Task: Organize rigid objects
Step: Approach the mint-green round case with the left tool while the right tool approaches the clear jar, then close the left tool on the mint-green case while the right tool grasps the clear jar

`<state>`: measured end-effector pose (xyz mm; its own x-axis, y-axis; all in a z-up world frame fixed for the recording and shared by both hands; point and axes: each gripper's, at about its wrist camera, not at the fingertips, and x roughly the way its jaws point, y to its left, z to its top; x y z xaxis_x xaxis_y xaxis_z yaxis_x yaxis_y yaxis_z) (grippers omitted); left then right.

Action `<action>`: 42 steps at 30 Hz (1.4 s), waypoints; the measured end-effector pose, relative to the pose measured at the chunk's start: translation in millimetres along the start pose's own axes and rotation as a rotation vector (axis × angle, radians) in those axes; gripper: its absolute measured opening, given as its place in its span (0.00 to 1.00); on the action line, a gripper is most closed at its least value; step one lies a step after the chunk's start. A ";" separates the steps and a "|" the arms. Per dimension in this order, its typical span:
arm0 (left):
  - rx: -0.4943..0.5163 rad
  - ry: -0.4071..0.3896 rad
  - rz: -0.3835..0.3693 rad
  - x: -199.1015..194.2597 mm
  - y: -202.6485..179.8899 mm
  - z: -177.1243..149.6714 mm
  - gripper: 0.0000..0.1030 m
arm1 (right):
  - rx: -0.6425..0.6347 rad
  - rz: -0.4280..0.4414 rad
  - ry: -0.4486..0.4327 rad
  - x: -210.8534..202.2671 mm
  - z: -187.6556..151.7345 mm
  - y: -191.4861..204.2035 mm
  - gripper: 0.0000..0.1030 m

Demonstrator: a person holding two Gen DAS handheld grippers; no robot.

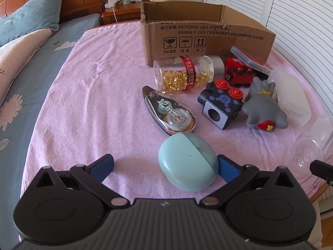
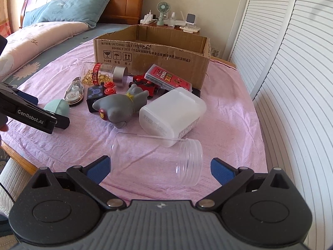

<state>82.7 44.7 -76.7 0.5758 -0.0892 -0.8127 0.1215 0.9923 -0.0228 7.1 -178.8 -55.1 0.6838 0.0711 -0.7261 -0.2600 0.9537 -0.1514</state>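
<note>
Pink-clothed surface (image 1: 93,83) carried the lot. Left hand-held gripper (image 1: 166,167): fingers spread wide, gripping nothing; a pale teal oval case (image 1: 185,162) lay between them, touching the right blue pad, clear of the left. Right hand-held gripper (image 2: 160,167): likewise wide open and empty, a clear lidless jar (image 2: 158,158) on its side between the pads, the left pad just beside its base. Beyond the case: correction-tape dispenser (image 1: 169,112), touching it; capsule bottle with silver cap (image 1: 187,73), lying flat; black cube toy with red buttons (image 1: 221,102); grey rubber animal figure (image 1: 263,106); red toy vehicle (image 1: 239,73); boxed playing cards (image 2: 168,78), resting on the vehicle; frosted white tub (image 2: 172,112), on its side. Open cardboard box (image 2: 152,54) stood upright behind the group, its interior not visible.
</note>
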 end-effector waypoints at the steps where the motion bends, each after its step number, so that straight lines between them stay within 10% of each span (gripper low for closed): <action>1: -0.002 0.003 0.002 -0.4 0.2 -0.5 1.00 | 0.005 0.005 0.002 0.4 -0.2 -1.2 1.00; 16: 0.066 -0.022 0.087 -12.4 13.0 -9.0 0.99 | 0.029 0.038 0.011 6.9 1.6 -9.0 1.00; 27: 0.086 -0.072 -0.029 -5.0 5.0 -7.2 0.93 | 0.041 0.067 0.028 11.3 3.5 -13.9 1.00; 34: 0.104 -0.088 -0.075 -9.2 2.0 -5.1 0.66 | 0.061 0.091 0.054 17.5 6.3 -15.0 1.00; 42: 0.110 -0.095 -0.081 -7.0 6.5 -4.8 0.68 | 0.046 0.095 0.070 20.9 7.8 -9.2 1.00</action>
<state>75.6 52.1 -73.9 0.6334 -0.1816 -0.7522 0.2554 0.9667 -0.0183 29.1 -183.8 -63.6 0.6077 0.1424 -0.7813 -0.2886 0.9561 -0.0502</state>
